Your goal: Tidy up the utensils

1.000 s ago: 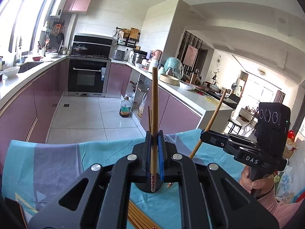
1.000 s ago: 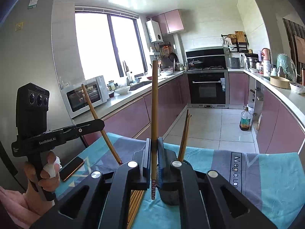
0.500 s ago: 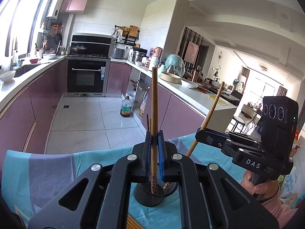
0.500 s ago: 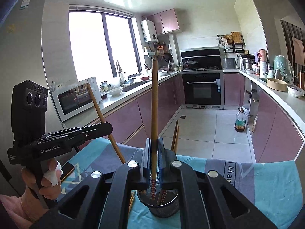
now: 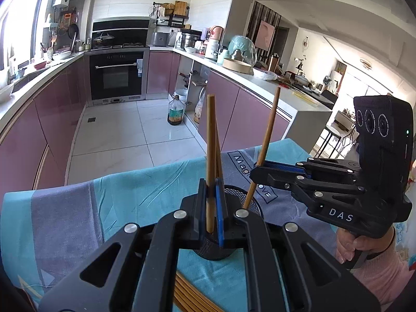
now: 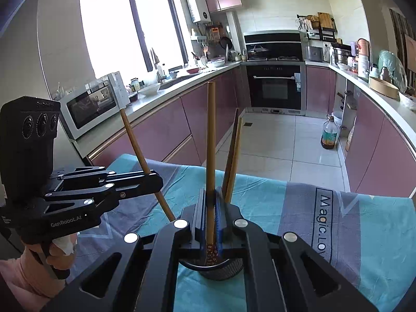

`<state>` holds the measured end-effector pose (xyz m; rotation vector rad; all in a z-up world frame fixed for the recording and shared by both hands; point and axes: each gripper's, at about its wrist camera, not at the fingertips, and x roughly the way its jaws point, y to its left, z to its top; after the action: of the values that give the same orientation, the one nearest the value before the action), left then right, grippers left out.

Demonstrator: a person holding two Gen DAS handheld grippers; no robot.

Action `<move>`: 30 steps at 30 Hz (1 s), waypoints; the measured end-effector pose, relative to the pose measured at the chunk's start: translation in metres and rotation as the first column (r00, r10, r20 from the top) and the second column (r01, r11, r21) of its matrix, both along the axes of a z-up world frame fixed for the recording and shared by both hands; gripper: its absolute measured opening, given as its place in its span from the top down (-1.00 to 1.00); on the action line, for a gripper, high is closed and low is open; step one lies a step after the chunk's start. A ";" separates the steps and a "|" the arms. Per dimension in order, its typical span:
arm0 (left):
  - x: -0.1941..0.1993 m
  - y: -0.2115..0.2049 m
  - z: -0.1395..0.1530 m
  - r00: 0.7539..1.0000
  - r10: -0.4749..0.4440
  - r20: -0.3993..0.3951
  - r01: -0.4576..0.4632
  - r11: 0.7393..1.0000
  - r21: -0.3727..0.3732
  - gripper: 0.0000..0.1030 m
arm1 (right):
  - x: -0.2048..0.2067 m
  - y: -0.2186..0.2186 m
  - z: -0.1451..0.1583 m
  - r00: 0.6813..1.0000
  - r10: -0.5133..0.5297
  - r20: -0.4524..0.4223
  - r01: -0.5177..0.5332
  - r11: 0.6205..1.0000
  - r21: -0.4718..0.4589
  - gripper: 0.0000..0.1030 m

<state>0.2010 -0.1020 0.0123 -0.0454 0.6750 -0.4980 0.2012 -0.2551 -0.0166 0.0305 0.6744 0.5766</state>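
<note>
My left gripper [image 5: 212, 202] is shut on a wooden chopstick [image 5: 210, 156], upright over a black mesh utensil cup [image 5: 249, 202] on the cloth. My right gripper [image 6: 211, 208] is shut on another chopstick [image 6: 210, 143], its patterned tip at the cup's [image 6: 228, 267] mouth. Two chopsticks [image 6: 234, 161] stand in the cup. Each gripper shows in the other's view, the right one [image 5: 256, 171] with its chopstick [image 5: 265, 145] slanting into the cup, the left one [image 6: 156, 179] with its chopstick [image 6: 141, 161] tilted.
A teal and grey cloth [image 6: 338, 223] covers the table. Several loose chopsticks [image 5: 192, 296] lie on it near the front. A phone lies out of sight now. Kitchen counters [image 6: 182, 83], an oven [image 6: 275, 85] and a microwave [image 6: 91, 106] stand behind.
Both grippers have moved forward and down over the cup with their chopsticks; the chopstick tips now sit at or inside the cup's mouth.
</note>
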 end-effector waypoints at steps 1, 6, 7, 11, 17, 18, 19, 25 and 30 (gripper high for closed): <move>0.001 -0.001 -0.002 1.000 -0.004 -0.005 0.004 1.000 0.006 0.86 | 0.003 0.001 -0.003 1.000 0.002 -0.017 -0.002 1.000 -0.005 0.90; 0.014 -0.001 -0.008 1.000 -0.007 -0.018 0.007 1.000 0.021 0.86 | 0.013 0.001 -0.010 0.998 -0.015 -0.054 0.015 1.000 -0.003 0.89; 0.016 -0.001 -0.009 1.000 -0.004 -0.021 0.005 1.000 0.019 0.86 | 0.014 0.001 -0.011 0.998 -0.017 -0.058 0.017 1.000 -0.003 0.89; 0.027 -0.002 -0.010 1.000 0.003 -0.027 -0.002 1.000 0.021 0.85 | 0.015 0.001 -0.014 0.997 -0.031 -0.066 0.031 1.000 -0.001 0.86; 0.030 0.000 -0.016 0.999 0.021 -0.024 -0.020 1.000 0.014 0.85 | 0.013 -0.003 -0.014 0.997 -0.044 -0.065 0.046 0.999 0.027 0.82; 0.030 0.001 -0.016 0.999 0.025 -0.022 -0.025 1.000 0.012 0.83 | 0.012 -0.003 -0.013 0.997 -0.043 -0.062 0.045 0.999 0.029 0.76; 0.029 0.002 -0.017 0.999 0.029 -0.020 -0.029 1.000 0.011 0.83 | 0.011 -0.004 -0.013 0.997 -0.043 -0.058 0.045 0.998 0.032 0.72; 0.022 0.010 -0.019 0.998 0.056 -0.006 -0.056 0.998 -0.001 0.76 | -0.001 -0.003 -0.012 0.999 -0.027 -0.041 0.029 0.998 0.048 0.56; 0.001 0.025 -0.018 0.995 0.097 0.035 -0.097 0.995 -0.011 0.63 | -0.014 -0.002 -0.010 1.000 -0.014 -0.021 0.015 0.999 0.052 0.42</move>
<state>0.2024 -0.0767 -0.0062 -0.0781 0.6328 -0.4079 0.1872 -0.2570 -0.0268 0.0904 0.6789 0.5807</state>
